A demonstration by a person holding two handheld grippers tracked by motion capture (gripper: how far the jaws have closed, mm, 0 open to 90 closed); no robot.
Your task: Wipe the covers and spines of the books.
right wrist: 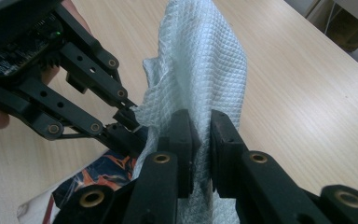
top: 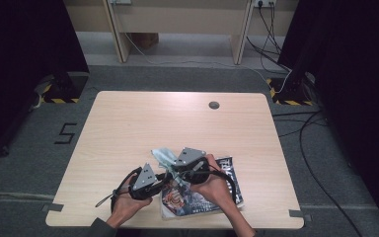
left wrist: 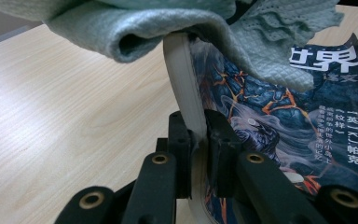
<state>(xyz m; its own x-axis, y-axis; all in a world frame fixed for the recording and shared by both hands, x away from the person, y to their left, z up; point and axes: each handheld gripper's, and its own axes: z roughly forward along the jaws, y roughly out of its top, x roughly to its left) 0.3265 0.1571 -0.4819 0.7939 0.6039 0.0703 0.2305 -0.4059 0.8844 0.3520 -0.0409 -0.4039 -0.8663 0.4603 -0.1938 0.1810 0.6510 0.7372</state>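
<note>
A book with a dark illustrated cover (top: pixel 225 170) lies near the front edge of the wooden table (top: pixel 153 118). A pale green cloth (top: pixel 162 155) is draped over its far left corner. My left gripper (top: pixel 164 177) is shut on the book's left edge (left wrist: pixel 184 79), which curves up between the jaws (left wrist: pixel 196 128). The cover (left wrist: pixel 279 116) spreads to the right, and the cloth (left wrist: pixel 177 18) hangs over the top. My right gripper (top: pixel 175 167) is shut on the cloth (right wrist: pixel 200 60), pinching its quilted fabric (right wrist: pixel 201 126). The left gripper (right wrist: pixel 126 122) shows beside it, over the book (right wrist: pixel 98 175).
A round cable hole (top: pixel 214 104) sits in the far part of the tabletop. Cables (top: pixel 306 143) run over the grey floor at the right. A light wooden desk frame (top: pixel 177 29) stands behind the table, with black curtains on both sides.
</note>
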